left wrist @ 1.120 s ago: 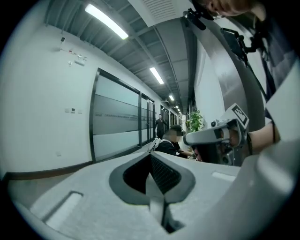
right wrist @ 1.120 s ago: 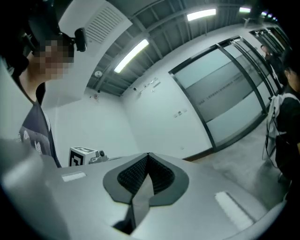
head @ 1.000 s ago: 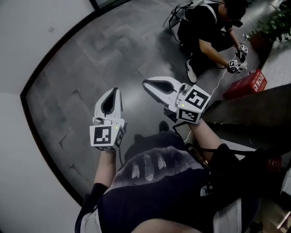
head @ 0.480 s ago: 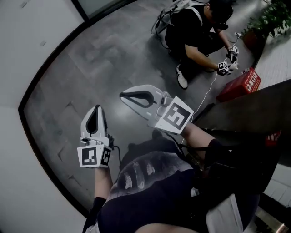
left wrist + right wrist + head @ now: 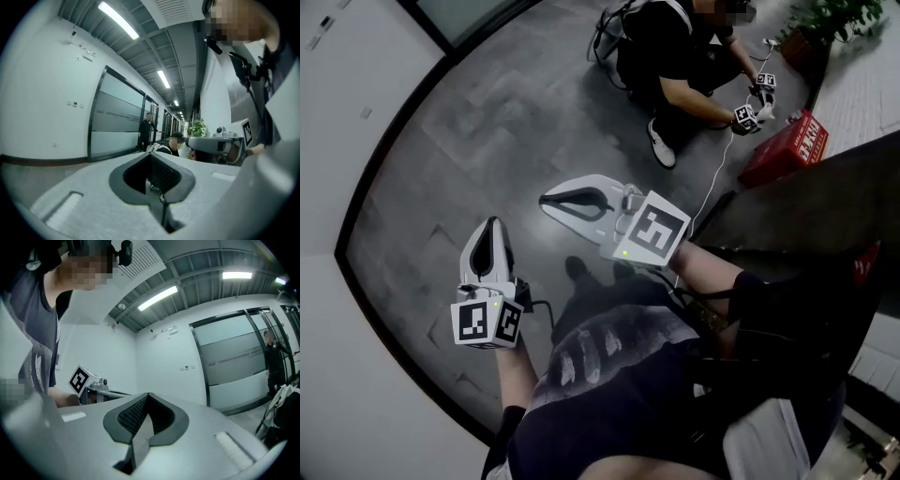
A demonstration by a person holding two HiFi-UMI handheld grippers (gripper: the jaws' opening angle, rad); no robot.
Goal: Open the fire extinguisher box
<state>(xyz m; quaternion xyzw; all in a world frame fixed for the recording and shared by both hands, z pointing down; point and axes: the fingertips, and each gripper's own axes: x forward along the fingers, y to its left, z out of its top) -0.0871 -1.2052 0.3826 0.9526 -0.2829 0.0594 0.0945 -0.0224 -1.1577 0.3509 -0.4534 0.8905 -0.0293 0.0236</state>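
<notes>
The left gripper (image 5: 492, 225) and right gripper (image 5: 546, 199) both have closed, empty fingers, one red fire extinguisher box (image 5: 783, 150) well apart from them.

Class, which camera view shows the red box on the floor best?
The head view: the red box lies on the floor beside the crouching person. Neither gripper view shows it; they show walls, glass and ceiling instead.

White print on the red box (image 5: 785, 150) is too small to read.
</notes>
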